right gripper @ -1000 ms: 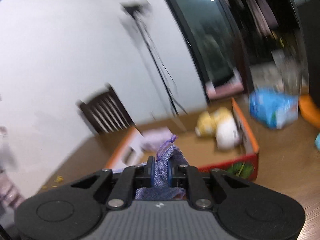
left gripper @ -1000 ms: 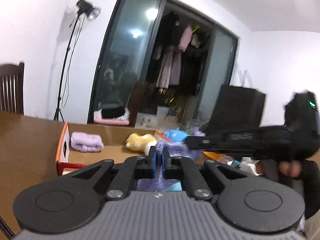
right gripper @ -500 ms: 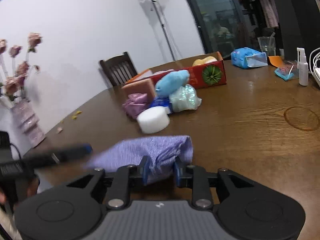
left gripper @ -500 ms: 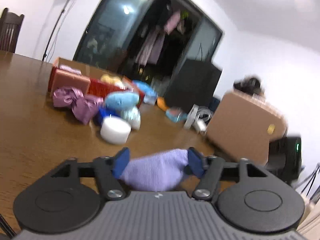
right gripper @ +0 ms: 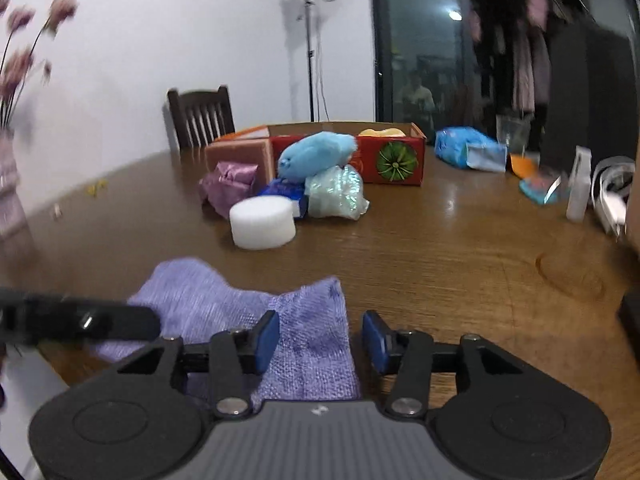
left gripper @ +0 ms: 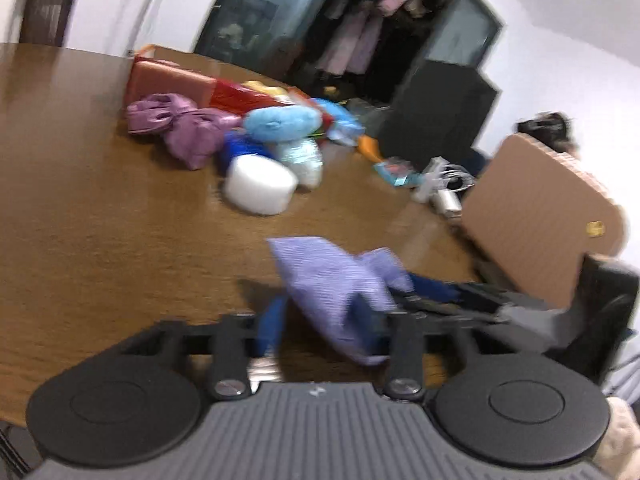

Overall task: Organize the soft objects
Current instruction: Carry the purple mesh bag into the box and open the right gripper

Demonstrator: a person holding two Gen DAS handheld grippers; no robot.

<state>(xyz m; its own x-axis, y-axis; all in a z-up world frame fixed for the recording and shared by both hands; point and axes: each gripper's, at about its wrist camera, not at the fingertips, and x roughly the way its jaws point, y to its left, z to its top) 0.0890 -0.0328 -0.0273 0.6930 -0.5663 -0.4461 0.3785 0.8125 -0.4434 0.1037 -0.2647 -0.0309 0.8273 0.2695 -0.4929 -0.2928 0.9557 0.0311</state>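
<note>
1. The brown wooden counter (right gripper: 460, 248) fills the near ground. Its top is glossy, with a faint ring mark to the right.
2. Closest on it lies the purple cloth (right gripper: 304, 320), crumpled flat at the near edge, under both tools.
3. Beyond the cloth stands a white foam cylinder (right gripper: 263, 222), upright.
4. Just behind it is a cluster that touches: a purple satin bundle (right gripper: 230, 186), a shimmery pouch (right gripper: 336, 192) and a blue plush (right gripper: 316, 154) on top.
5. Behind the cluster sits a red box (right gripper: 390, 158), open-topped, with something yellow inside.
6. To its right lie a blue packet (right gripper: 464, 150) and small clutter near the counter's edge.
7. At the far side are a dark wooden chair (right gripper: 202, 114), a light stand (right gripper: 310, 40) against the white wall, and a dark glass door beside hanging clothes. Blurred pink flowers (right gripper: 24, 40) stand at the left.
8. The right gripper (right gripper: 316, 340) has jaws that have just been opening. They stand moderately apart with the cloth's corner between them. The left pad is against the fabric and the right pad is clear of it, so nothing is gripped.
9. The left gripper (left gripper: 320, 320) has jaws that have just been closing. In its blurred view they are apart, with the cloth bunched by the right pad and bare counter showing beside the left pad. No pinch is visible.
</note>
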